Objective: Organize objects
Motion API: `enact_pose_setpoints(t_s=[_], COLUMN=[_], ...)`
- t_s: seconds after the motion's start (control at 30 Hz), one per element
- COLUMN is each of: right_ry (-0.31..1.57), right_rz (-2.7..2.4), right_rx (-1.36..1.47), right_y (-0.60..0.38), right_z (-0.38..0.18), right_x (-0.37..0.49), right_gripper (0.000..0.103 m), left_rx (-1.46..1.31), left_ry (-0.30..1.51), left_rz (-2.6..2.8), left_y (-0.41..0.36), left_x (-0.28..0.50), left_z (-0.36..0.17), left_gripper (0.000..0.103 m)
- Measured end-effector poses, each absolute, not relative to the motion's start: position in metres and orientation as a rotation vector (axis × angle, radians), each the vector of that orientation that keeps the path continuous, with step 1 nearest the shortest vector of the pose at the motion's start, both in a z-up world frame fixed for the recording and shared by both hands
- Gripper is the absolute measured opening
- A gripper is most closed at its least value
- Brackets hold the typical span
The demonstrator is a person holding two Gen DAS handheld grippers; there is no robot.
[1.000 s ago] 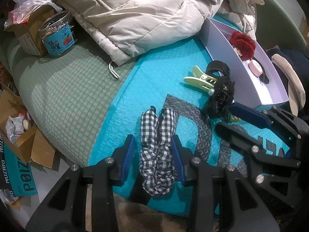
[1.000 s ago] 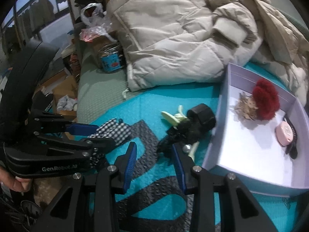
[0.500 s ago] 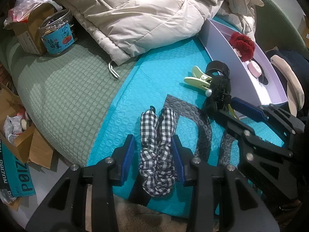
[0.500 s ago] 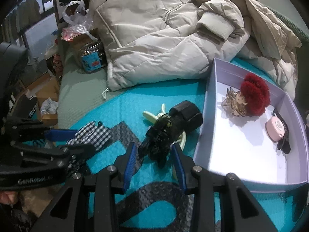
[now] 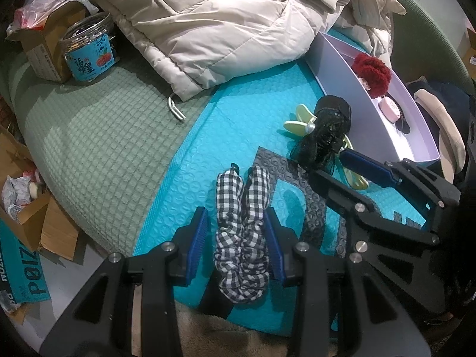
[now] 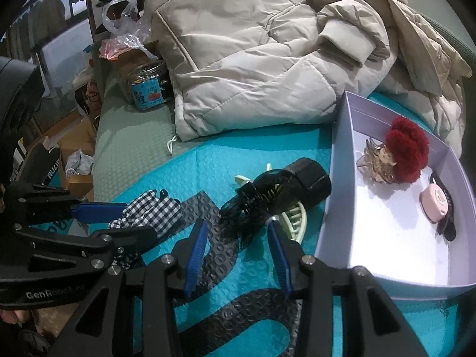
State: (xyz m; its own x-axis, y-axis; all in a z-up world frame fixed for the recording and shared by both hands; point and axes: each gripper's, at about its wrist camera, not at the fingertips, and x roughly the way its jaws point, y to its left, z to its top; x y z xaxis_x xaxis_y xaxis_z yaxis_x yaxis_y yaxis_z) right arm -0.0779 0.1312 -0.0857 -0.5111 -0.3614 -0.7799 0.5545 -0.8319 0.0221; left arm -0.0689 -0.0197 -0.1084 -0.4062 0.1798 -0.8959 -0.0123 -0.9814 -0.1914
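Scrunchie [image 5: 242, 232], checked, lies on teal mat [image 5: 238, 125] between left gripper [image 5: 236, 232] pads; right pad touches it, left pad stands clear, so no firm grip seen. Right gripper [image 6: 238, 238] part open, black lace clip [image 6: 258, 202] just beyond its tips, not pinched. Lilac box [image 6: 336, 196] beside clip holds red pompom [image 6: 407, 151].

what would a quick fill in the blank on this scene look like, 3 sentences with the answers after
1. The checked scrunchie lies between the jaws of the ____ gripper.
2. The fluffy red hair tie sits inside the ____ box.
3. The black hair clip rests partly on a pale ____ clip.

Missing words: left; lilac; green
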Motion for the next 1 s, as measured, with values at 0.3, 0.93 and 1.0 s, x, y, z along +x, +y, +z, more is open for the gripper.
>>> enact_pose_setpoints(t_s=[0.3, 0.93, 1.0], right_ry=[0.265, 0.297, 0.293], right_rz=[-2.308, -2.435, -2.450], right_rx=[1.159, 1.200, 1.191], right_y=[0.141, 0.179, 0.181], right_z=[-0.091, -0.092, -0.090], right_x=[-0.075, -0.055, -0.055], right_gripper=[0.009, 0.024, 0.024], left_rx=[-1.644, -1.649, -1.650], left_ry=[-0.252, -0.240, -0.238], left_rz=[2.539, 2.551, 2.552], left_y=[-0.025, -0.025, -0.025], left_x=[-0.069, -0.066, -0.066], left_z=[-0.110, -0.112, -0.111], left_gripper=[0.037, 0.037, 0.037])
